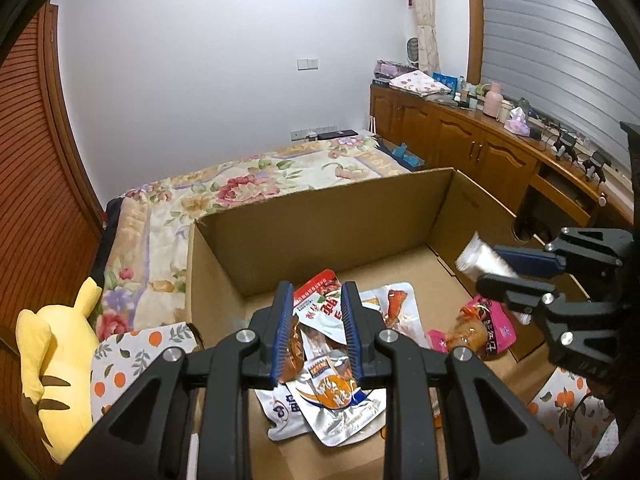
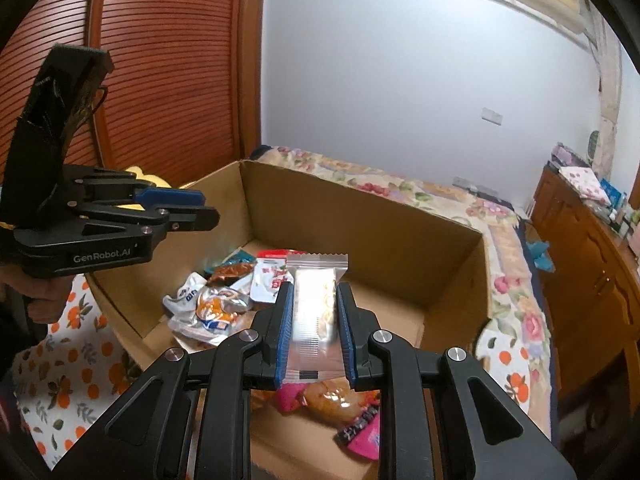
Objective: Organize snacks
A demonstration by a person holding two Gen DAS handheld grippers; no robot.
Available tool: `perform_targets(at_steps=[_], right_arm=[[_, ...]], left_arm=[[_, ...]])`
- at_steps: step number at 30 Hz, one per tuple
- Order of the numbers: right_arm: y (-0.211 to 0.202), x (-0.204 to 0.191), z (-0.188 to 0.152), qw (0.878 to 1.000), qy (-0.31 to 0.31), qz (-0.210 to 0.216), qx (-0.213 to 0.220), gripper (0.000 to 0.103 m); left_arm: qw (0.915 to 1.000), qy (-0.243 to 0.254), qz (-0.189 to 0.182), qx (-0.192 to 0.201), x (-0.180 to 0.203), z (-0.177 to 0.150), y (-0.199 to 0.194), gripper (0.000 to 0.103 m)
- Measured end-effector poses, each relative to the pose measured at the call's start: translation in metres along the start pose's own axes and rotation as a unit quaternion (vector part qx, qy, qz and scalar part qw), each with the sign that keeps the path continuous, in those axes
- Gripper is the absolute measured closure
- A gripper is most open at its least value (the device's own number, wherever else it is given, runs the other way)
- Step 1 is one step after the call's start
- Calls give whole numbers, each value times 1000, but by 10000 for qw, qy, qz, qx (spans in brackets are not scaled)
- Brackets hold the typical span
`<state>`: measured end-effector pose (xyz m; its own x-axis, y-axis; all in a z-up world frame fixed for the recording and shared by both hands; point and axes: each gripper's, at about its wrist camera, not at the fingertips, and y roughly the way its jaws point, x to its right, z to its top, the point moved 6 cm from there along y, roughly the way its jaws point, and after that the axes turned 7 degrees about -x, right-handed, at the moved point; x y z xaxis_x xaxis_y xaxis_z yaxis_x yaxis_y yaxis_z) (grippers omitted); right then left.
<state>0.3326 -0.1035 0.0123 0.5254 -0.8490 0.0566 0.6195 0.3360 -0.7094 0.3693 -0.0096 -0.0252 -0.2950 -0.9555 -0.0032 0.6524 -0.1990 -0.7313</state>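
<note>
Above the open brown cardboard box (image 2: pixel 360 216) that sits on the flower-patterned bedspread (image 1: pixel 248 184), the right gripper (image 2: pixel 312 292) has its blue-padded jaws clamped on a clear, silvery plastic snack packet (image 2: pixel 314 304), which stands lengthways between the pads with its crimped top edge pointing toward the box's far wall. Over the near left part of the box, the left gripper (image 1: pixel 314 292) hangs with its jaws nearly together and nothing pinched between them (the wrappers seen through the narrow gap lie lower, on the box floor). On that floor, toward the box's left wall, a loose heap of snacks gathers: a red-and-white foil pouch (image 1: pixel 320 300), a crumpled silver-and-orange wrapper (image 2: pixel 218 306) and a white pouch with blue lettering (image 1: pixel 280 412). Nearer the box's front edge lies a pink packet showing an orange snack (image 2: pixel 340 404), apart from the heap. Outside the box's left wall, a yellow plush toy (image 1: pixel 56 364) rests beside a white cloth printed with oranges (image 2: pixel 72 364), and a person's hand (image 2: pixel 44 296) grips the left gripper's handle.
</note>
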Motion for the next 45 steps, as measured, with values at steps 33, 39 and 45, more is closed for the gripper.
perform_targets(at_steps=[33,39,45], right_arm=[[24,-9,18,9982,468,79,-372,49],[10,7,12,9968,771,-182,-109,30],[-1,19,8,9947,972,-322,49,19]], left_arm=[[9995,-286,139,45,-22,-15,-6,60],[9993,-274,226,74,-16,-18,-10,51],[9991,-292,255,163,-12,-21,-16,32]])
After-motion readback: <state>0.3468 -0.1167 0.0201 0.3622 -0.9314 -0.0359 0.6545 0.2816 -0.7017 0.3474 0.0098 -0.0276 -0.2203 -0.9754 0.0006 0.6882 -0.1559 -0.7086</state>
